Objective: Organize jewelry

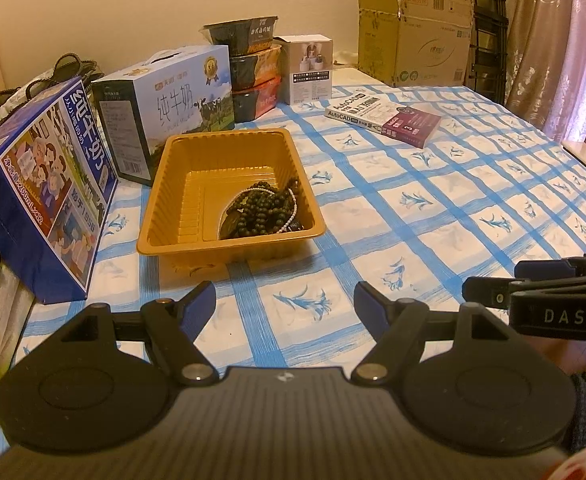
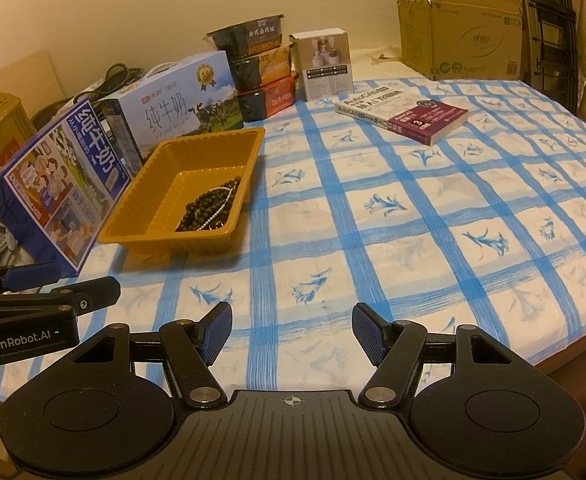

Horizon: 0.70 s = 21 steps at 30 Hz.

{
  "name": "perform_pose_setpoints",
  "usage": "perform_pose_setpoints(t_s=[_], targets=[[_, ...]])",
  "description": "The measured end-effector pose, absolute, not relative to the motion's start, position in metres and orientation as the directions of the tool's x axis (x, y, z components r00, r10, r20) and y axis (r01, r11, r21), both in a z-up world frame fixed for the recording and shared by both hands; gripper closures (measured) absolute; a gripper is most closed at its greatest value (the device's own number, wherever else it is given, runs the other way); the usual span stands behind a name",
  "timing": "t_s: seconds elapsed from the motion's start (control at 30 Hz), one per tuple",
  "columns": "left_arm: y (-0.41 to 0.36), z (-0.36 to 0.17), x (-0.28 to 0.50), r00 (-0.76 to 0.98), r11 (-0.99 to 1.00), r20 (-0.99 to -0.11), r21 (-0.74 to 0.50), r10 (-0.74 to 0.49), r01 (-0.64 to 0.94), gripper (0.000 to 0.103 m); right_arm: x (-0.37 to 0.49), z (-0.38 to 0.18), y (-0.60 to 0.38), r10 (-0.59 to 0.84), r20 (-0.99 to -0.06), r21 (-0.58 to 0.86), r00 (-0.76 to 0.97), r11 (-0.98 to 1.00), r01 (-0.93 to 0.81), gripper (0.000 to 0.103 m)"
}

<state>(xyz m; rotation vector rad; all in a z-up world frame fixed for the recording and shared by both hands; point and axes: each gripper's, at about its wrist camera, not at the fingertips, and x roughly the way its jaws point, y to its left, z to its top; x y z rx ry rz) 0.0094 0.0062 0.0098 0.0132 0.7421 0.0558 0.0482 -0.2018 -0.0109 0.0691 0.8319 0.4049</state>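
Note:
An orange plastic tray (image 1: 181, 184) stands on the blue-checked tablecloth, left of centre. In its near right corner lies a heap of dark bead strands (image 1: 267, 210) with a thin white bead strand among them. The tray (image 2: 149, 196) and beads (image 2: 209, 206) also show in the right wrist view. My left gripper (image 1: 285, 300) is open and empty, held above the cloth just in front of the tray. My right gripper (image 2: 291, 326) is open and empty, over the cloth to the right of the left one. Each gripper shows at the other view's edge.
Two milk cartons (image 1: 49, 184) (image 1: 173, 104) stand left of and behind the tray. Stacked food containers (image 1: 253, 68) and a small white box (image 1: 309, 68) stand at the back. A book (image 1: 385, 114) lies at centre right. A cardboard box (image 1: 417, 36) stands at the far right.

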Motion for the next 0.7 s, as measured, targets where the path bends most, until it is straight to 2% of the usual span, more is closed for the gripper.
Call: perform_pose_setpoints(t_s=[0.7], targets=[[0.0067,0.0144,0.0109,0.748,0.998,-0.661,0.038,0.062,-0.049,0.029,0.0490,-0.0100,-0.2029,0.375,-0.703,0.216,0.604,0.922,-0.321,0.036]])
